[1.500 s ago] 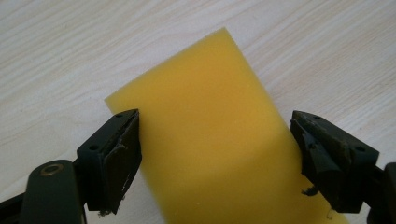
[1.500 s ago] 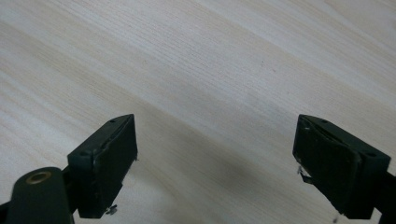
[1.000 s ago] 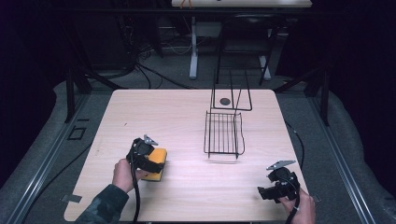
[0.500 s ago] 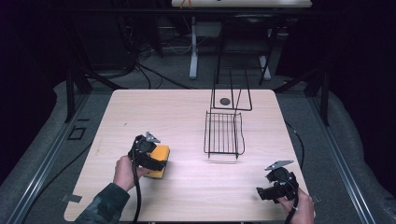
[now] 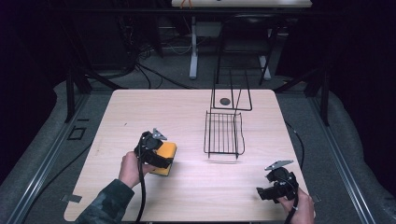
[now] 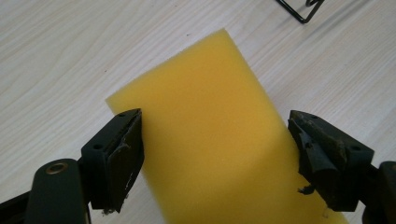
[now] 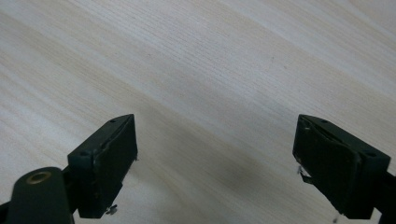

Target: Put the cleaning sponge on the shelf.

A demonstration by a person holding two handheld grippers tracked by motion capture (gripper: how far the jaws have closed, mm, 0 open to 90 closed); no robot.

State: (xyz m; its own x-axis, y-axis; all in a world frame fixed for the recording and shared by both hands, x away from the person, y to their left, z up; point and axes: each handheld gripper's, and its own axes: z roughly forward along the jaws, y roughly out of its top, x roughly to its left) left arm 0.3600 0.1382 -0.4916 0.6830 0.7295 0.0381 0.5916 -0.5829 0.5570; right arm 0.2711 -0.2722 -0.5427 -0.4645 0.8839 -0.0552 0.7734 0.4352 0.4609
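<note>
Jaws of left gripper (image 6: pixel 212 158) spread around yellow sponge (image 6: pixel 210 140), not clamped | sponge flat on counter (image 5: pixel 187 112), lower left of high view | right gripper (image 7: pixel 215 163) released, lower right | wire rack (image 5: pixel 224 133) centre-right — grasp pending, nothing lifted.

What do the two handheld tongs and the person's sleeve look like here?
Both tongs, left and right, are black, with a grey three-cornered plate on top and a black cable trailing back. Their jaws are blocky and black, with worn pads. The left forearm wears a dark camouflage-patterned sleeve.
</note>
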